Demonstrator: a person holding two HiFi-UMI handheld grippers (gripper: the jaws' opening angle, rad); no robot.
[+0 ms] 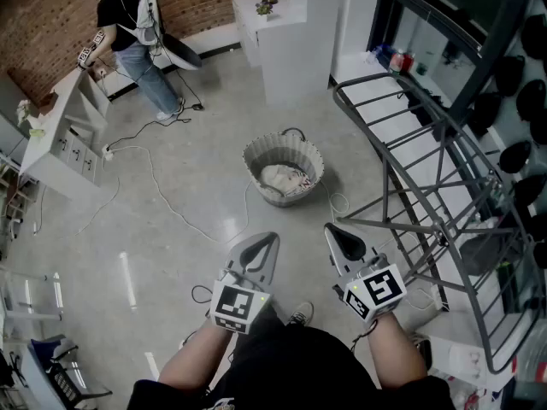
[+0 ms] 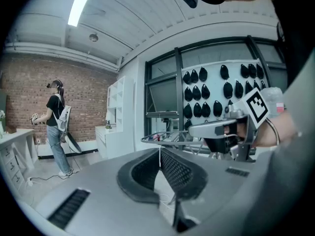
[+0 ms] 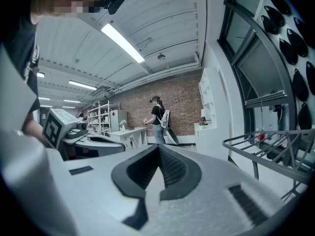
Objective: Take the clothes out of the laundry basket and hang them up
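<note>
A round grey laundry basket (image 1: 256,156) stands on the concrete floor ahead of me, with light-coloured clothes (image 1: 286,179) lying inside. A dark metal drying rack (image 1: 427,186) stands to its right, and its rails (image 3: 266,149) also show in the right gripper view. My left gripper (image 1: 272,238) and right gripper (image 1: 332,229) are held side by side near my body, short of the basket, both shut with nothing between the jaws. In the left gripper view the left gripper (image 2: 159,149) has its tips pressed together; the right gripper (image 3: 158,146) looks the same.
A person (image 1: 128,32) stands at the far left by a white table (image 1: 68,135). Cables (image 1: 162,195) trail across the floor. White cabinets (image 1: 282,41) stand at the back. A wall panel with dark oval objects (image 2: 216,90) lies behind the rack.
</note>
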